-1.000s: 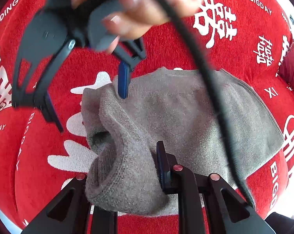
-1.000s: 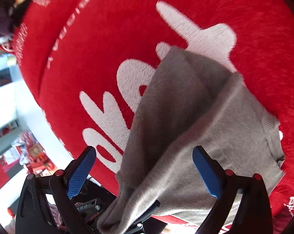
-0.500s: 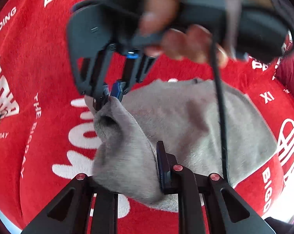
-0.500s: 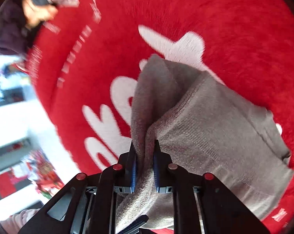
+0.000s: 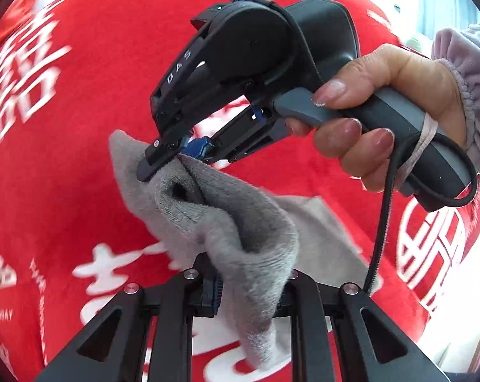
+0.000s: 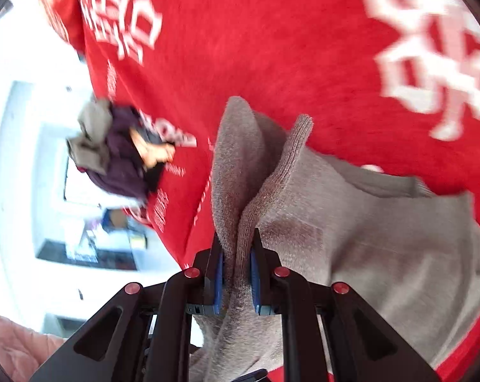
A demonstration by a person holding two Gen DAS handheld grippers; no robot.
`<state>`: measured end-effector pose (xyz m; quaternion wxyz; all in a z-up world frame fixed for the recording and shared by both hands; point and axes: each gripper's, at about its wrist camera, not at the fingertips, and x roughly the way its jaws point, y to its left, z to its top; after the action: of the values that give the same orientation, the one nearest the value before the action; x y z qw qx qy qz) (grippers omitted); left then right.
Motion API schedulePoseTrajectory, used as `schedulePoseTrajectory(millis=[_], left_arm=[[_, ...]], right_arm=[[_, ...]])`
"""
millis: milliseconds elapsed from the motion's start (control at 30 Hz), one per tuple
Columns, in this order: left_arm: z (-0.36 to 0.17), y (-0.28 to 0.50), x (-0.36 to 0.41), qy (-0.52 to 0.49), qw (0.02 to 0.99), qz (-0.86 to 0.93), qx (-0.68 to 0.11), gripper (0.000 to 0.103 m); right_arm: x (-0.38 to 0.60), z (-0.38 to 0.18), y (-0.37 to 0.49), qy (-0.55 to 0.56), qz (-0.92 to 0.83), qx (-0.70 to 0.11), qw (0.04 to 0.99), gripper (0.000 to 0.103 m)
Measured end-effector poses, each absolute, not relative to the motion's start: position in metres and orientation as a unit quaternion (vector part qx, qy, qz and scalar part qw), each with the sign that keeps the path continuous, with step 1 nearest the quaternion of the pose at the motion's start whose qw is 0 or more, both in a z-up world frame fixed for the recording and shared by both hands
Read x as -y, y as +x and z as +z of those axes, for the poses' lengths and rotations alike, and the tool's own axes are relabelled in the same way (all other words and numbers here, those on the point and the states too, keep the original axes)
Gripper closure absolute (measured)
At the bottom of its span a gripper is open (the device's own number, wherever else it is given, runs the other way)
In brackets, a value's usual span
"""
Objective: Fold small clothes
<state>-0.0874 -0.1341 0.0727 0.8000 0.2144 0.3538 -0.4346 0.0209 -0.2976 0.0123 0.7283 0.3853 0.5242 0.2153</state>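
A small grey knitted sweater hangs lifted over the red blanket, held at two places along one edge. My left gripper is shut on a bunched fold at the bottom of the left wrist view; the cloth drapes over its jaws and hides the pads. My right gripper, held by a hand, pinches the sweater's edge higher up. In the right wrist view the right gripper is shut on two layers of the sweater, and the rest trails down to the right.
A red plush blanket with white characters and lettering covers the whole surface. A pile of dark purple and tan clothes lies near the blanket's far edge. A black cable hangs from the right handle across the sweater.
The right gripper, open around the sweater's edge a second ago, closed on it. Both grippers then lifted the sweater off the blanket, bunching it between them.
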Motion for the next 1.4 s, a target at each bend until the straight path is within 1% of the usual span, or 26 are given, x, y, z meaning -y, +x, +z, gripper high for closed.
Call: schedulePoseTrajectory(millis=[167, 267, 500, 633, 667, 700, 767, 833, 933, 1000, 1067, 1100, 1133, 1167, 1200, 1233, 1333, 1400], left_arm=[[0.047, -0.120, 0.189, 0.255, 0.758, -0.478, -0.362, 0.084], [0.020, -0.146, 0.221, 0.292, 0.727, -0.499, -0.370, 0.084], [-0.037, -0.176, 0.247, 0.327, 0.683, -0.505, -0.413, 0.084], [-0.050, -0.177, 0.249, 0.325, 0.680, -0.491, -0.437, 0.083], [-0.050, -0.177, 0.250, 0.324, 0.680, -0.485, -0.445, 0.075], [-0.050, -0.176, 0.250, 0.320, 0.679, -0.483, -0.451, 0.059], [-0.043, -0.173, 0.247, 0.308, 0.686, -0.475, -0.458, 0.045], [-0.034, -0.169, 0.241, 0.296, 0.686, -0.476, -0.463, 0.045], [-0.017, -0.161, 0.226, 0.273, 0.694, -0.469, -0.474, 0.045], [-0.005, -0.144, 0.211, 0.247, 0.704, -0.458, -0.484, 0.045], [-0.002, -0.123, 0.200, 0.221, 0.715, -0.439, -0.497, 0.045], [0.000, -0.109, 0.192, 0.209, 0.724, -0.423, -0.504, 0.045], [0.000, -0.098, 0.186, 0.199, 0.731, -0.409, -0.509, 0.045], [0.001, -0.079, 0.177, 0.175, 0.737, -0.393, -0.522, 0.045], [0.002, -0.070, 0.170, 0.158, 0.737, -0.386, -0.531, 0.045], [0.002, -0.059, 0.164, 0.142, 0.738, -0.379, -0.539, 0.045], [0.006, -0.038, 0.147, 0.125, 0.742, -0.370, -0.545, 0.045], [0.006, -0.030, 0.140, 0.124, 0.745, -0.360, -0.548, 0.044]], right_arm=[[0.367, 0.000, -0.037, 0.436, 0.167, -0.495, 0.733, 0.088], [0.398, -0.031, -0.075, 0.458, 0.122, -0.493, 0.729, 0.088], [0.431, -0.115, -0.125, 0.499, 0.051, -0.515, 0.695, 0.088], [0.430, -0.138, -0.131, 0.494, 0.041, -0.526, 0.691, 0.087], [0.428, -0.139, -0.130, 0.492, 0.040, -0.527, 0.691, 0.086], [0.430, -0.139, -0.132, 0.491, 0.041, -0.528, 0.692, 0.086], [0.434, -0.138, -0.134, 0.487, 0.038, -0.532, 0.692, 0.084], [0.439, -0.136, -0.138, 0.491, 0.040, -0.532, 0.689, 0.081], [0.442, -0.129, -0.137, 0.504, 0.046, -0.527, 0.683, 0.080], [0.445, -0.125, -0.137, 0.509, 0.052, -0.524, 0.682, 0.073], [0.445, -0.127, -0.133, 0.517, 0.058, -0.522, 0.677, 0.047], [0.444, -0.130, -0.129, 0.521, 0.062, -0.522, 0.672, 0.046], [0.442, -0.132, -0.127, 0.522, 0.064, -0.525, 0.669, 0.046], [0.439, -0.136, -0.122, 0.516, 0.065, -0.533, 0.667, 0.054], [0.436, -0.136, -0.119, 0.505, 0.063, -0.540, 0.670, 0.065], [0.433, -0.136, -0.118, 0.490, 0.062, -0.548, 0.675, 0.082], [0.425, -0.118, -0.116, 0.438, 0.060, -0.555, 0.705, 0.088], [0.422, -0.104, -0.116, 0.417, 0.062, -0.553, 0.719, 0.089]])
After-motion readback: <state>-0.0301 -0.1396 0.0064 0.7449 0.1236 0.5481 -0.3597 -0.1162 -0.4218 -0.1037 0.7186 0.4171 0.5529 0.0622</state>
